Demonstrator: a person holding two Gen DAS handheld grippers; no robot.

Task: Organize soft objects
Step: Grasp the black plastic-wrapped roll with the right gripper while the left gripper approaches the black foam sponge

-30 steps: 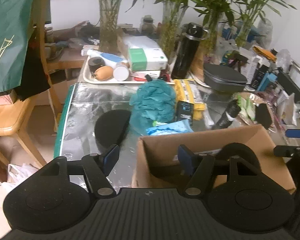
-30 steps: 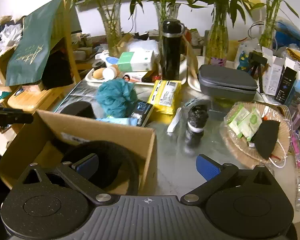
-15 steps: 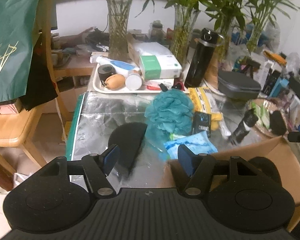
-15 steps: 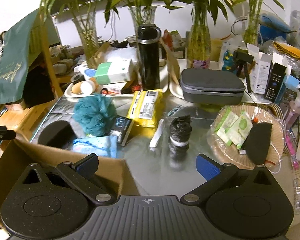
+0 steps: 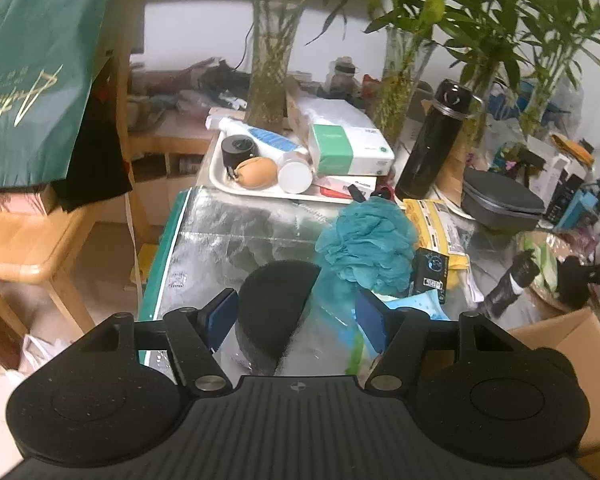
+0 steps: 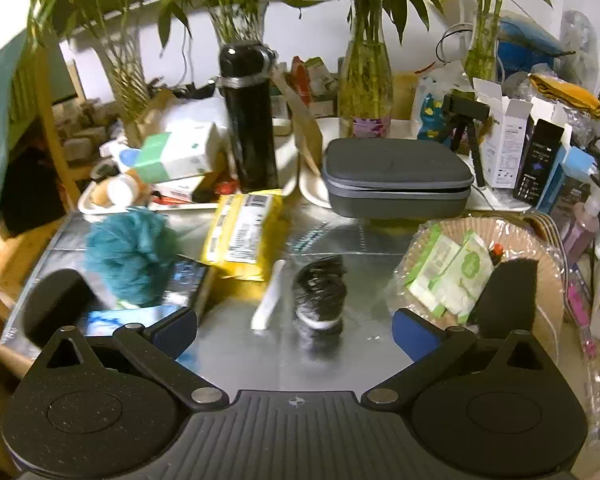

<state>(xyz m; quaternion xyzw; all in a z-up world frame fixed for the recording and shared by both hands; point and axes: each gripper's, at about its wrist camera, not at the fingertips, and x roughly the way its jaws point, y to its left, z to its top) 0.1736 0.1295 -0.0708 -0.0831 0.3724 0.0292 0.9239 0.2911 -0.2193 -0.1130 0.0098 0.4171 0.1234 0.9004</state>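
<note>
A black half-round sponge [image 5: 274,312] lies on the silver table cover, right in front of my open left gripper [image 5: 298,318], between its blue pads. A teal mesh bath puff [image 5: 366,246] sits just beyond it; it also shows in the right wrist view [image 6: 130,254]. A blue soft packet [image 5: 414,306] lies by the right pad. A cardboard box [image 5: 560,336] stands at the right. My right gripper [image 6: 294,330] is open and empty, above a black rolled bundle [image 6: 320,298]. The black sponge [image 6: 54,300] appears at its left.
A white tray [image 5: 220,176] of bottles and boxes, a black flask [image 6: 248,120], a grey case [image 6: 396,176], a yellow packet [image 6: 242,236], vases of bamboo and a wicker plate [image 6: 536,236] with wipes crowd the table. A wooden chair [image 5: 16,248] stands at the left.
Both grippers have moved away from the cardboard box. The left one has swung left and forward to the black sponge. The right one has moved right, over the middle of the table.
</note>
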